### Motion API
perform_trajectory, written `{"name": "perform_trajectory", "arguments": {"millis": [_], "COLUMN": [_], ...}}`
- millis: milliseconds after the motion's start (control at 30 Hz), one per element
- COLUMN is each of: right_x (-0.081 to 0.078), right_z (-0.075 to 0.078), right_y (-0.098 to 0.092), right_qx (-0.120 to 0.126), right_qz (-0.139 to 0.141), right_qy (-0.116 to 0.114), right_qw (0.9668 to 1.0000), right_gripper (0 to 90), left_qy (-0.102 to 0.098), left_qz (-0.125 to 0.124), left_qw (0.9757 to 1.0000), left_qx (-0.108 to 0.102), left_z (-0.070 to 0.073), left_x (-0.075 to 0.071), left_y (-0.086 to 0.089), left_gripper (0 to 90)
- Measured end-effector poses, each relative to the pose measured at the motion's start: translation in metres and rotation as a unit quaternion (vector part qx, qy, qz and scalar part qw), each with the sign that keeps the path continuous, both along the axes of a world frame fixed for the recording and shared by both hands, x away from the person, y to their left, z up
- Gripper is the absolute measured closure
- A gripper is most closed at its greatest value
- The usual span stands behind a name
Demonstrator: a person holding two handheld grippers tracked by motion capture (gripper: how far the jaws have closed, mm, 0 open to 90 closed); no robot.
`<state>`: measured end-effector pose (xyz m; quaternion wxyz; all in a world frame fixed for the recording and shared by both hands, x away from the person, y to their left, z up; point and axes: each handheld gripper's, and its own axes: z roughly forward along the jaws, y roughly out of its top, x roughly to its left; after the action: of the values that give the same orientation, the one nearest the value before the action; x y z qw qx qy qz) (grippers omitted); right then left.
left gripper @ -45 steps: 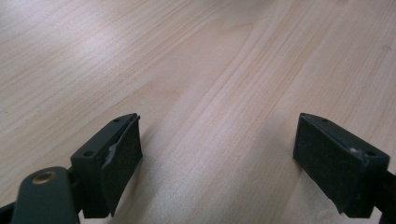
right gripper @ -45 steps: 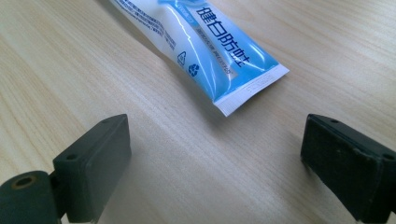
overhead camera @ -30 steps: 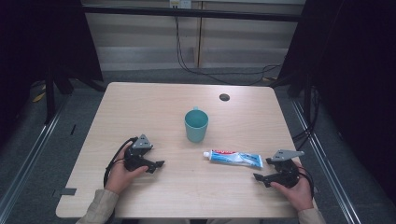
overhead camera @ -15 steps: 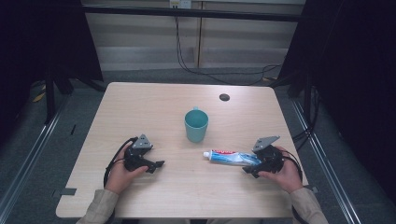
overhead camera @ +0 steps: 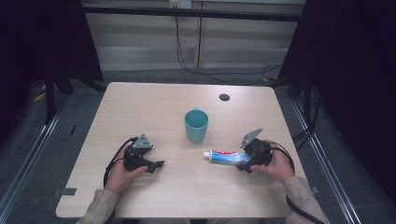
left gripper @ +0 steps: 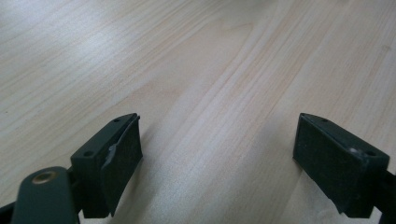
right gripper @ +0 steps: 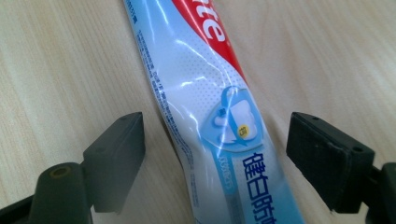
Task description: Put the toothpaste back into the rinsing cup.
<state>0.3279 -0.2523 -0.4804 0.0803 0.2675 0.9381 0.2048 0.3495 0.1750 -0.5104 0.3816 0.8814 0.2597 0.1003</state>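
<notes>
Blue, white and red, the toothpaste tube (right gripper: 210, 116) runs out of my right gripper view at both ends, so from there I cannot see its cap or its crimped tail. In the high view my right gripper (overhead camera: 243, 161) covers the tube's (overhead camera: 224, 157) tail end, while the white cap points left toward the table's middle. My right jaws have just been closing a little, with the tube lying between them on the table (overhead camera: 154, 105); bare wood shows on each side of it, so the pads are not pressing on it. My left gripper (overhead camera: 156, 164) rests on the wood with its jaws spread wide over bare wood. A teal cup (overhead camera: 196, 124) stands upright just beyond the tube's cap, apart from it. Open wood lies between my two hands and toward the near edge. A small dark disc (overhead camera: 224, 97) sits near the far edge; I cannot make out what it is.
</notes>
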Motion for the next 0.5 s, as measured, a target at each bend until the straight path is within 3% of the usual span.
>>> {"name": "perform_trajectory", "arguments": {"millis": [300,433,500], "right_x": [0.008,0.011,0.012], "right_z": [0.002,0.002,0.003], "right_y": [0.004,0.007,0.008], "right_qx": [-0.013,-0.030,-0.030], "right_qz": [0.013,0.014,0.022], "right_qy": [0.021,0.032,0.042], "right_qw": [0.9996,0.9989,0.9984], "right_gripper": [24.1,24.9,31.3], "left_qy": [0.000,0.001,0.000], "left_qz": [-0.002,-0.002,-0.002], "left_qw": [1.0000,1.0000,1.0000], "left_qx": [0.000,-0.001,0.000], "left_z": [0.000,0.000,0.000], "left_x": [0.000,0.000,0.000], "left_y": [0.000,0.000,0.000], "left_gripper": [14.8,14.8,14.8]}}
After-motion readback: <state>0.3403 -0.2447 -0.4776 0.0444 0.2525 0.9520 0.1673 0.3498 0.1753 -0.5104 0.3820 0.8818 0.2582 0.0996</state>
